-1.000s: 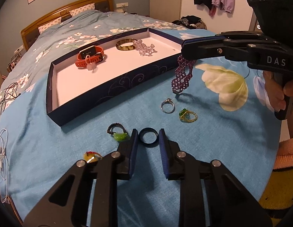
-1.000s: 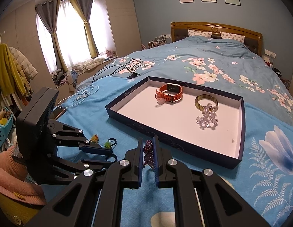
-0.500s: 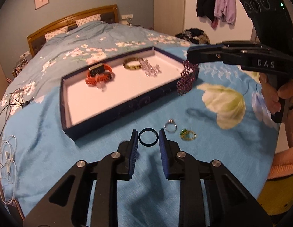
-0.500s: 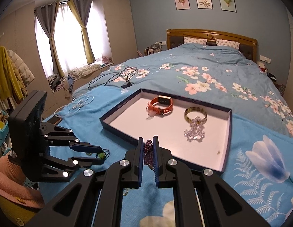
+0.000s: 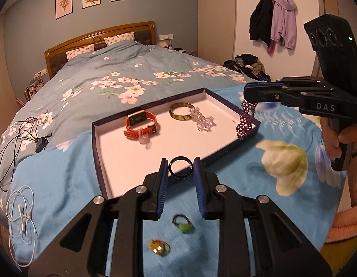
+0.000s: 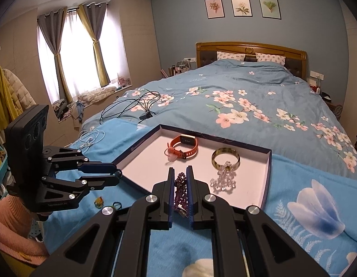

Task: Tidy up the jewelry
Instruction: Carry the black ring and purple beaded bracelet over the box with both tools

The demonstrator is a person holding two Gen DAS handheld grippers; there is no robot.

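Between the blue pads of the left gripper [image 5: 180, 168] sits a black ring [image 5: 180, 167], pinched at its two sides and held above the near wall of the navy tray [image 5: 96, 152]; jaws narrow, closed onto the ring. Ring opening faces the camera.

Right gripper [image 6: 180, 185]: jaws narrow, clamped on a purple beaded bracelet [image 6: 181, 190]. In the left wrist view the same bracelet [image 5: 245, 121] hangs down from the fingertips, over the tray's right corner; whether the lower end touches the rim cannot be told.

Tray contents, on the white floor: orange smartwatch [image 5: 141, 125] toward the back left, amber-green bangle [image 5: 181, 114] to its right, clear crystal bead bracelet [image 5: 202, 121] touching the bangle on its near side.

Loose on the blue bedspread [image 5: 63, 184], below the left gripper and outside the tray: a dark ring with a green stone [image 5: 182, 223] and a yellow-red trinket [image 5: 158, 247], both blurred.

White earphone cable [image 5: 21, 207] lies at the bed's left edge; black charger cable [image 5: 17, 138] farther back.
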